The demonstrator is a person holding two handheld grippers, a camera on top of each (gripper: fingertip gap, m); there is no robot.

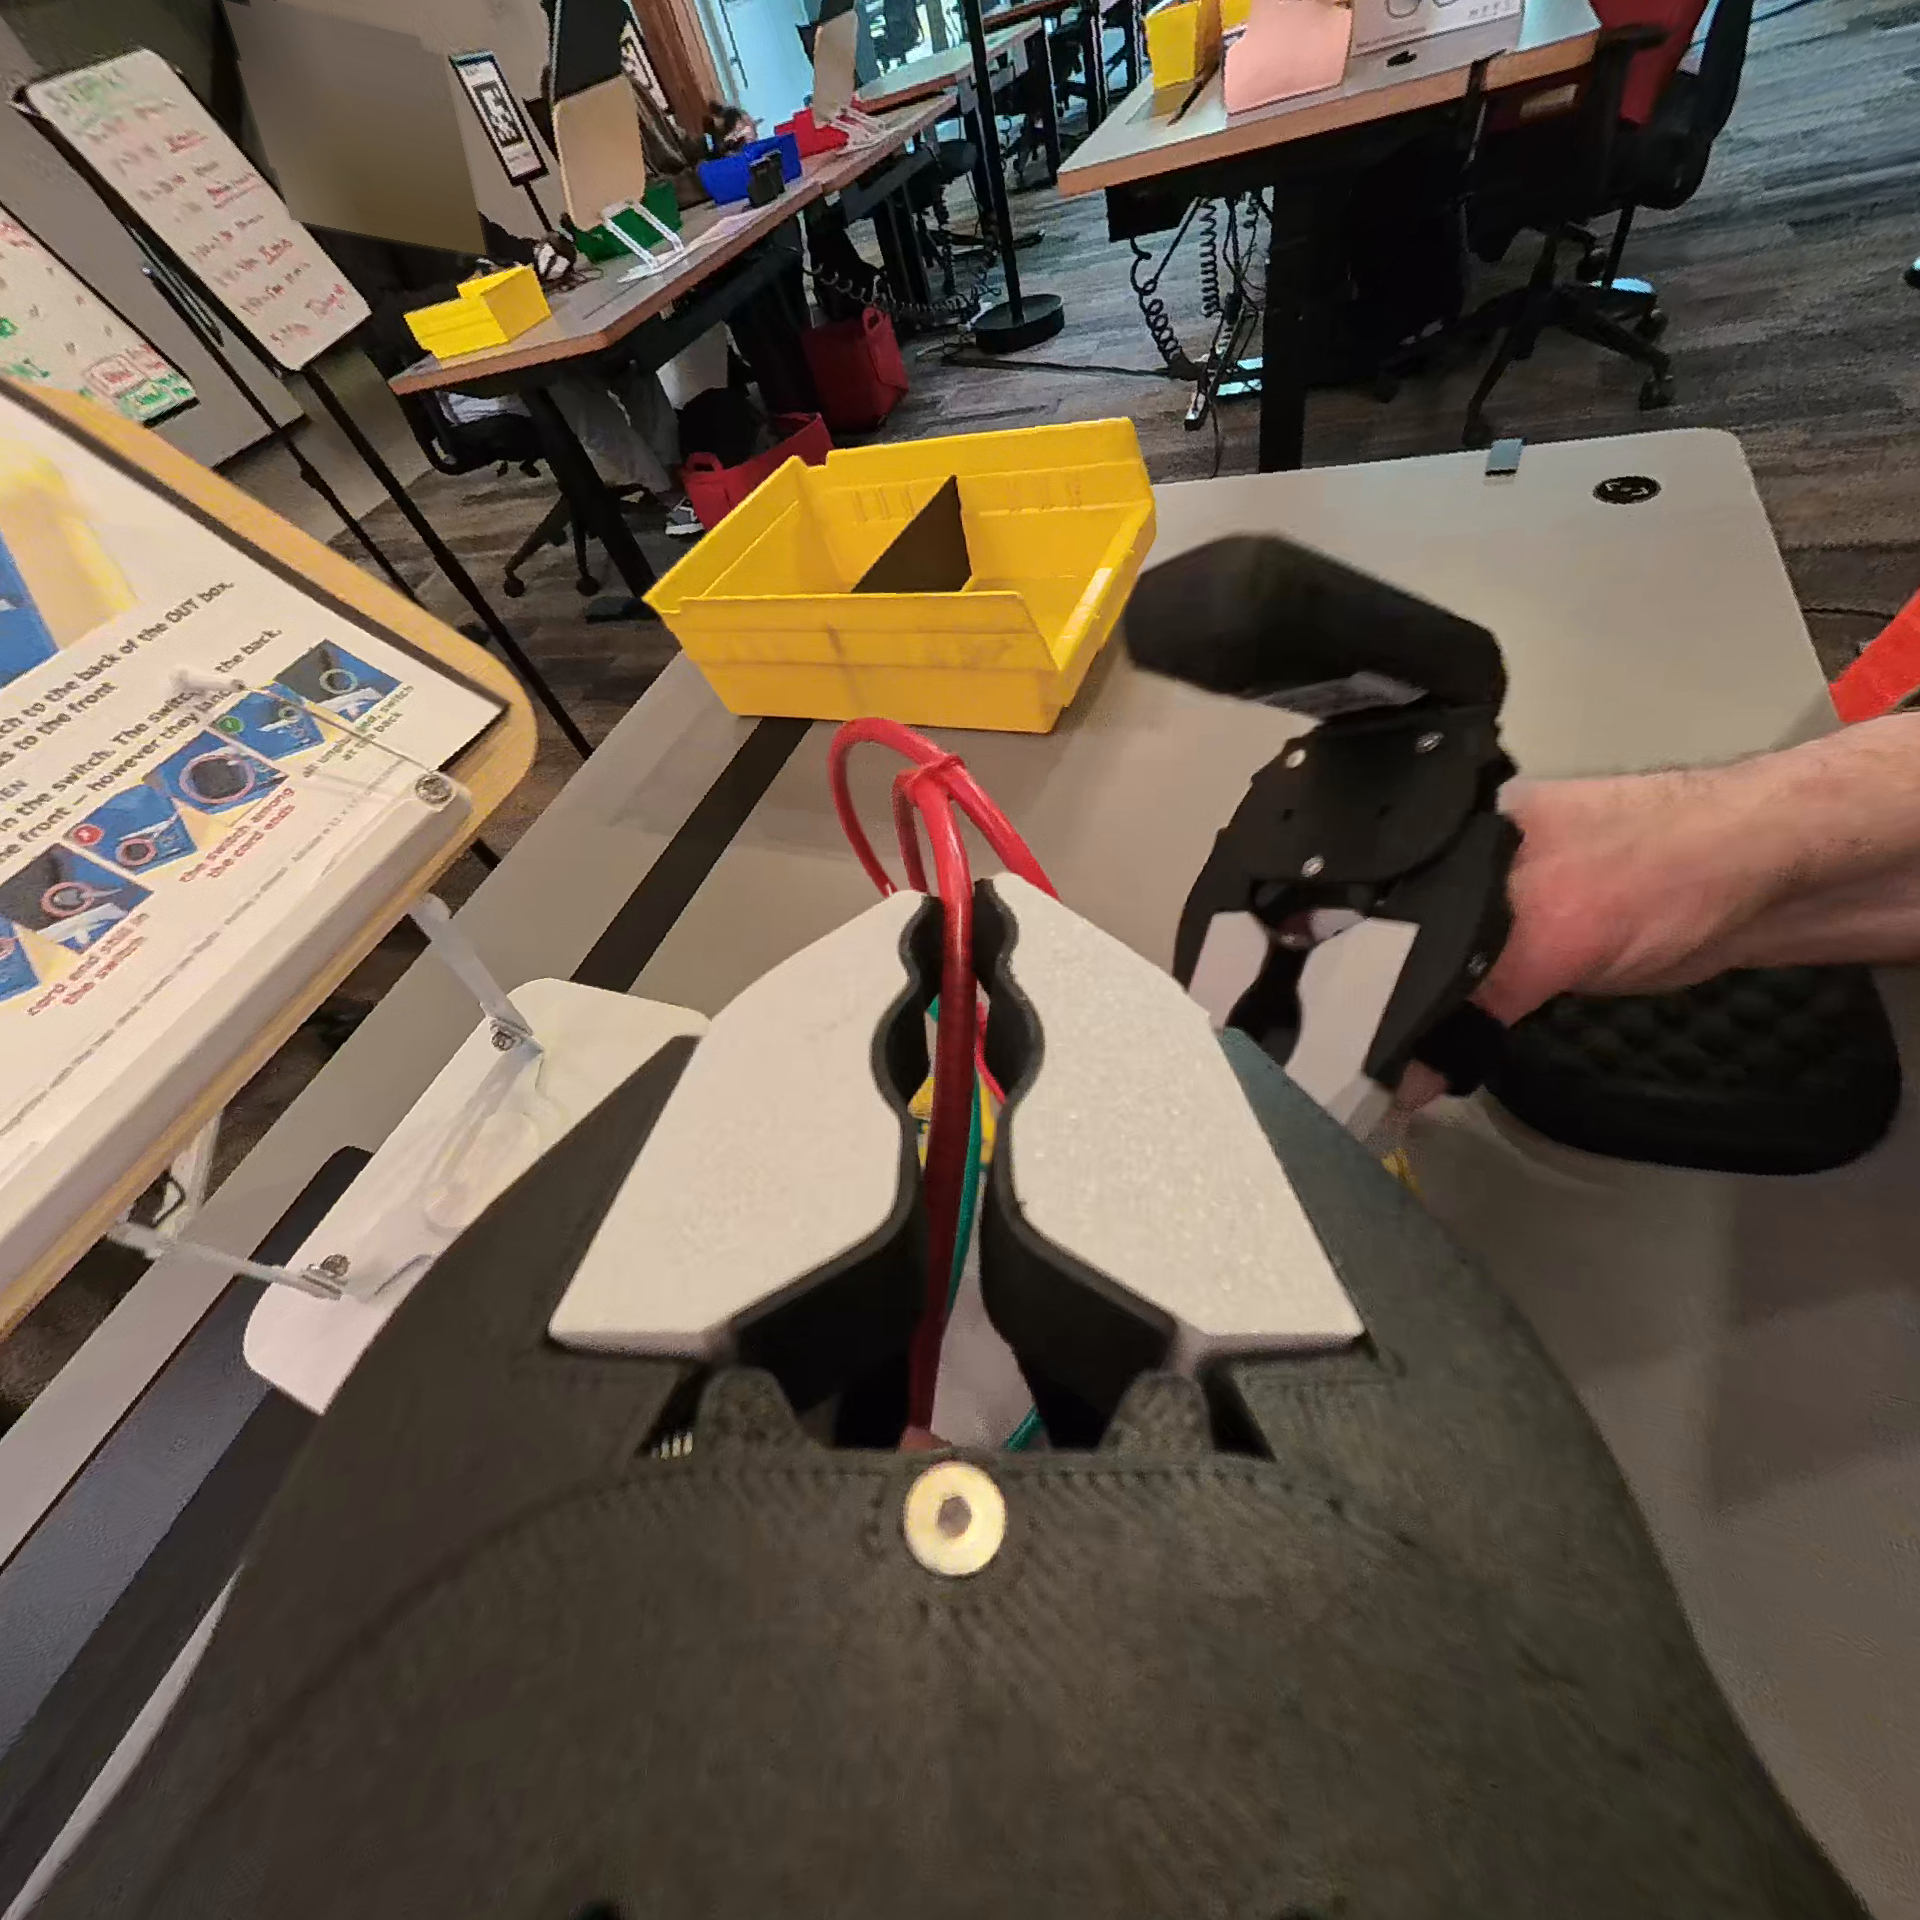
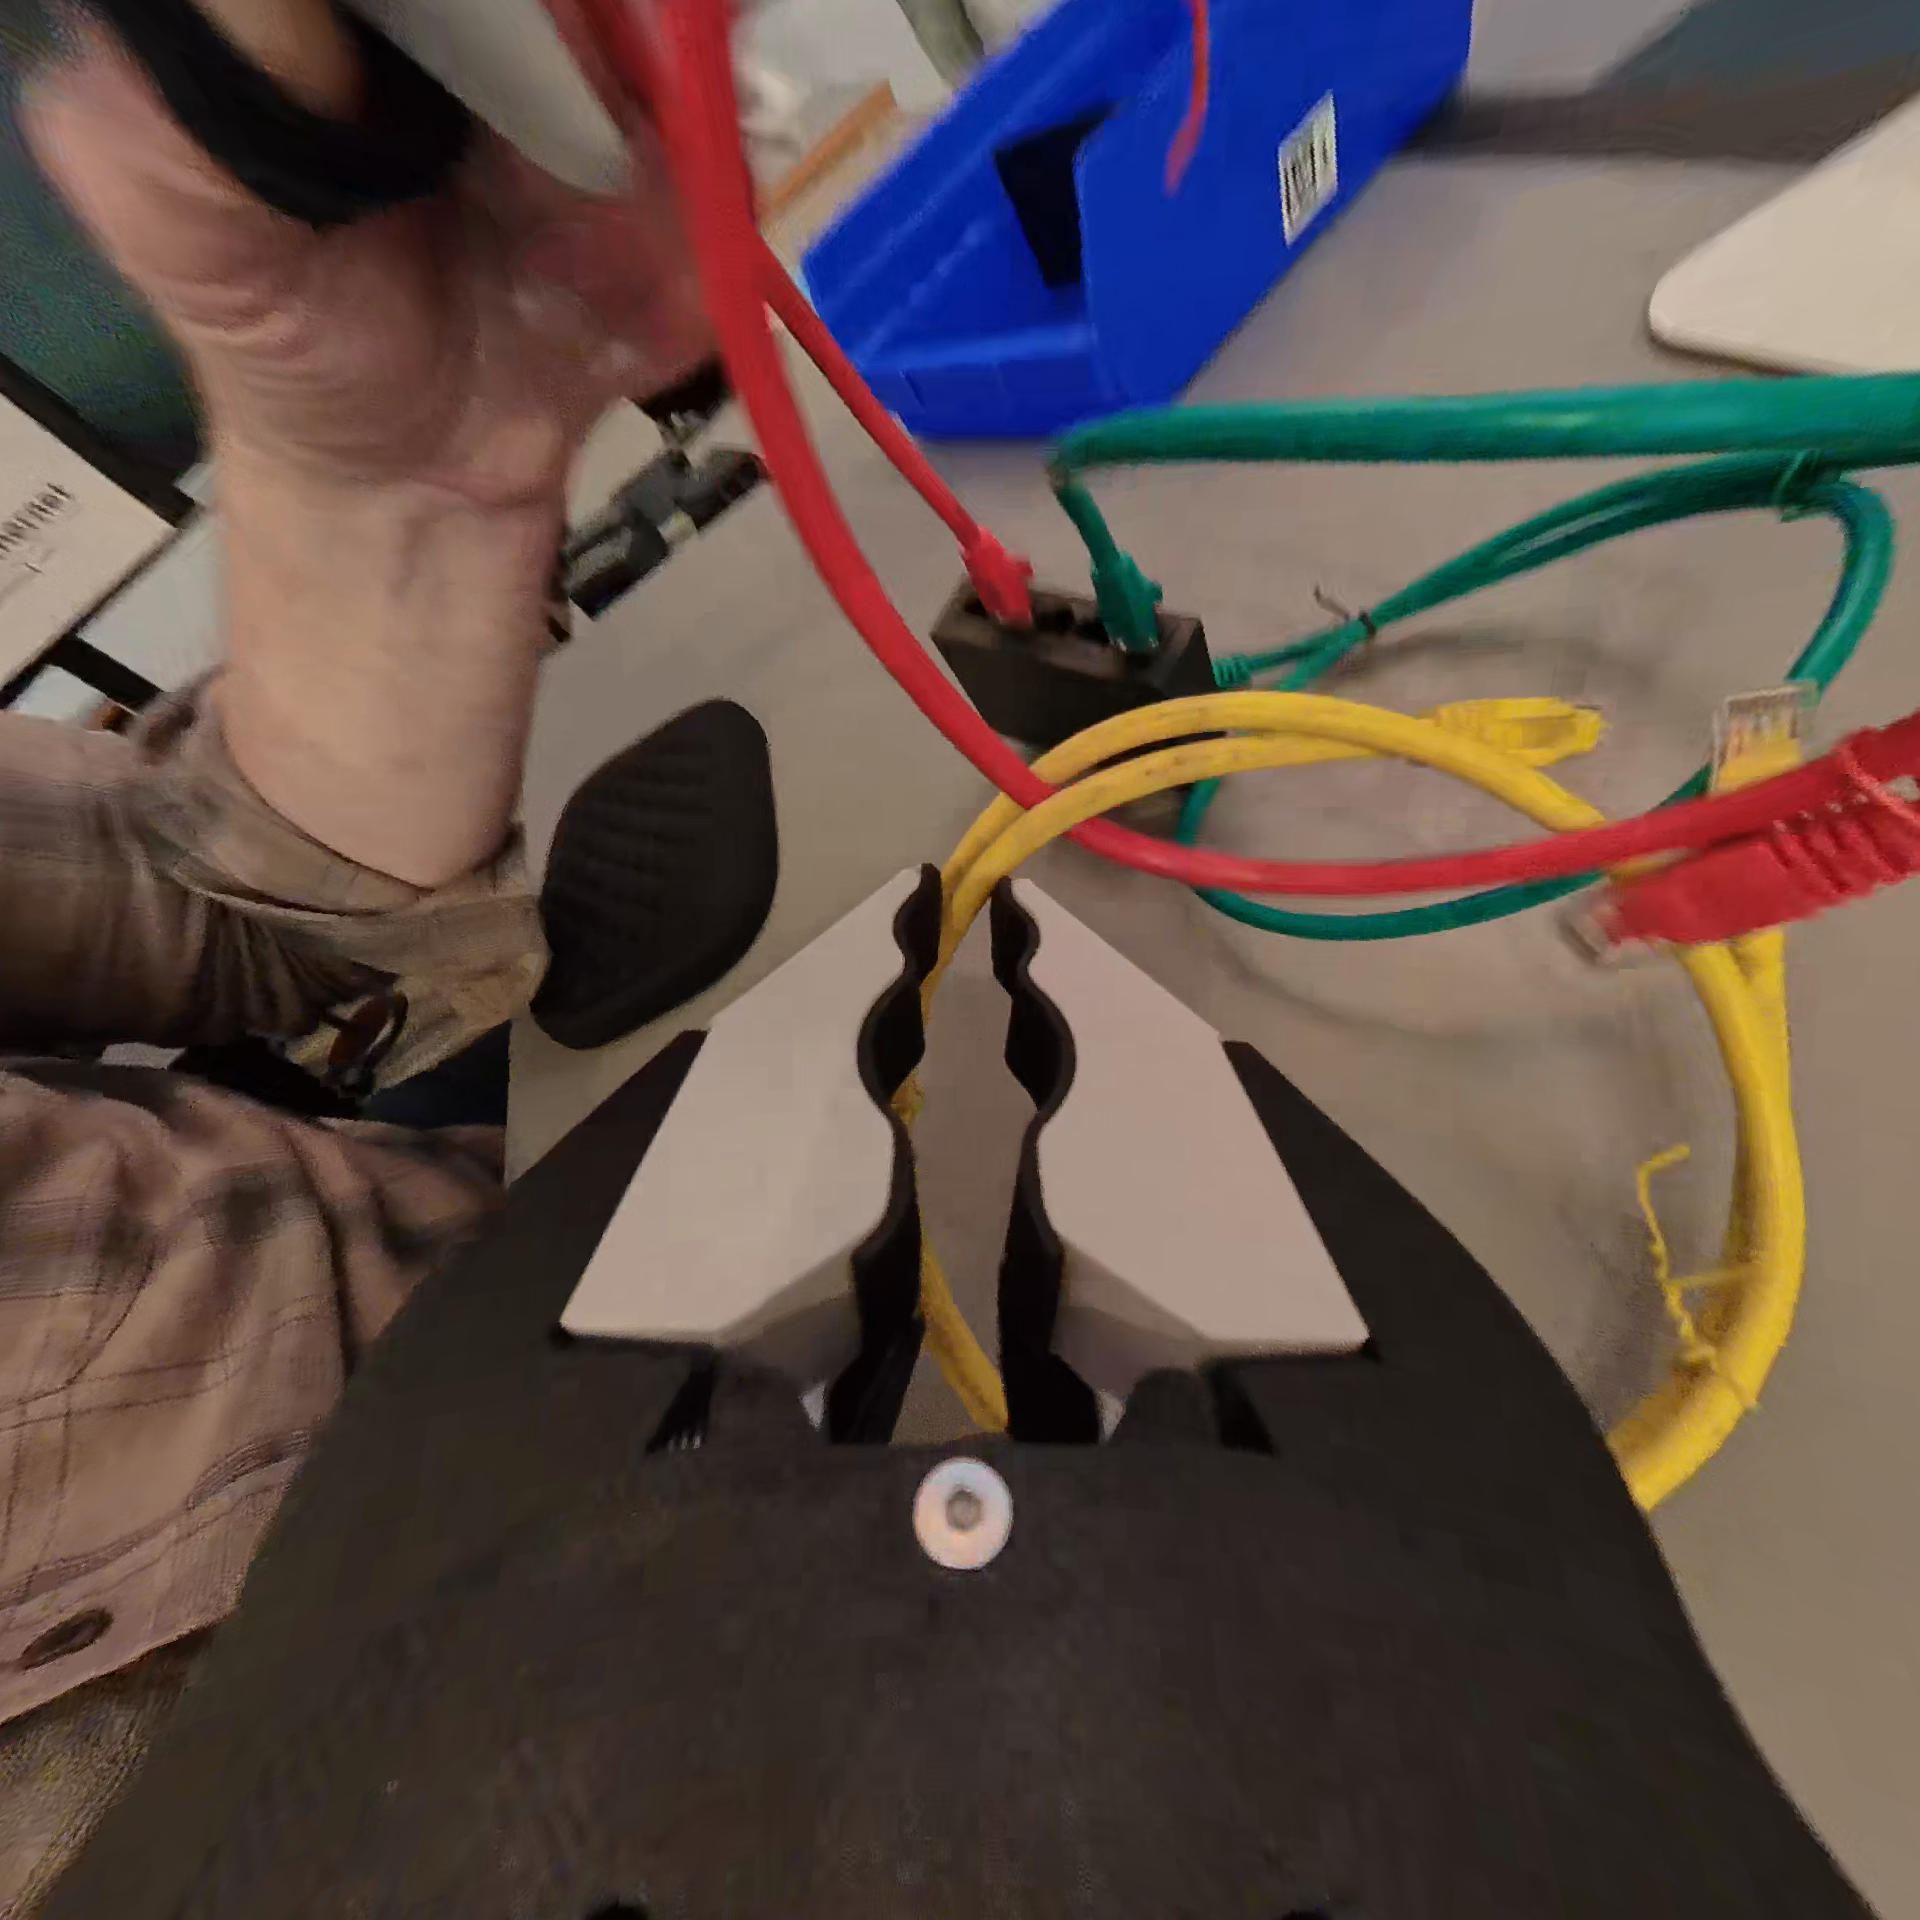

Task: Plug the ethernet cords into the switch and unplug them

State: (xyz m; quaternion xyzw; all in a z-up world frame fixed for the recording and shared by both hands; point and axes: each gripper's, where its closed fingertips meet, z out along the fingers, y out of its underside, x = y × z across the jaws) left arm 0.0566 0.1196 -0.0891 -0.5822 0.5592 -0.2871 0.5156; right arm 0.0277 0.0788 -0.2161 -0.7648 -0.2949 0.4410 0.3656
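In the left wrist view, my left gripper [image 1: 958, 899] is shut on the red ethernet cord [image 1: 951, 1091] and holds it above the table, with a loop rising past the fingertips. In the right wrist view, my right gripper [image 2: 966, 883] is closed around the yellow cord [image 2: 1247, 717], which runs between its jaws. The black switch [image 2: 1070, 665] lies on the table ahead, with a red plug [image 2: 997, 577] and a green plug [image 2: 1127, 597] in its ports. A free red plug [image 2: 1745, 883] hangs at the right. The yellow plugs [image 2: 1517, 727] lie loose beside the green cord [image 2: 1558, 416].
A yellow bin [image 1: 904, 603] stands at the table's far edge and a blue bin [image 2: 1122, 208] stands behind the switch. An instruction board on a stand [image 1: 208, 831] is at the left. The right gripper [image 1: 1288, 1018], in a hand, shows in the left wrist view. My right fingertips sit around 15 centimetres from my left ones.
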